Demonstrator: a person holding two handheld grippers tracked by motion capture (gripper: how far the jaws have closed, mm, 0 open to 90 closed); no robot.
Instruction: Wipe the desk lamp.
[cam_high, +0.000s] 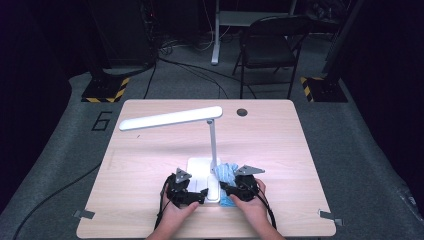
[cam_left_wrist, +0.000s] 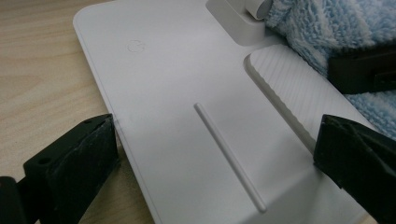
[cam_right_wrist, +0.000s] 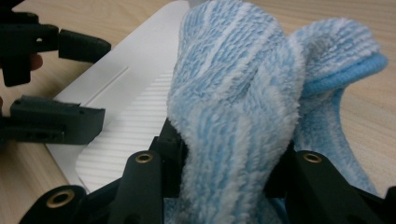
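A white desk lamp stands on the wooden table (cam_high: 280, 150), with its flat base (cam_high: 199, 170) near the front, a thin post and a long head (cam_high: 170, 118) reaching left. My left gripper (cam_high: 192, 195) holds the base (cam_left_wrist: 187, 93); its jaws stand wide, one at each side edge. My right gripper (cam_high: 231, 190) is shut on a fluffy blue cloth (cam_high: 226, 172), which bunches up between its jaws (cam_right_wrist: 233, 84) and lies against the right side of the base (cam_right_wrist: 135, 116). The cloth (cam_left_wrist: 327, 28) also shows beside the lamp post's foot.
A round hole (cam_high: 242, 112) sits at the table's back edge. Metal brackets (cam_high: 85, 214) (cam_high: 327, 216) mark the front corners. Behind the table stand a folding chair (cam_high: 267, 47) and striped floor stands (cam_high: 105, 90).
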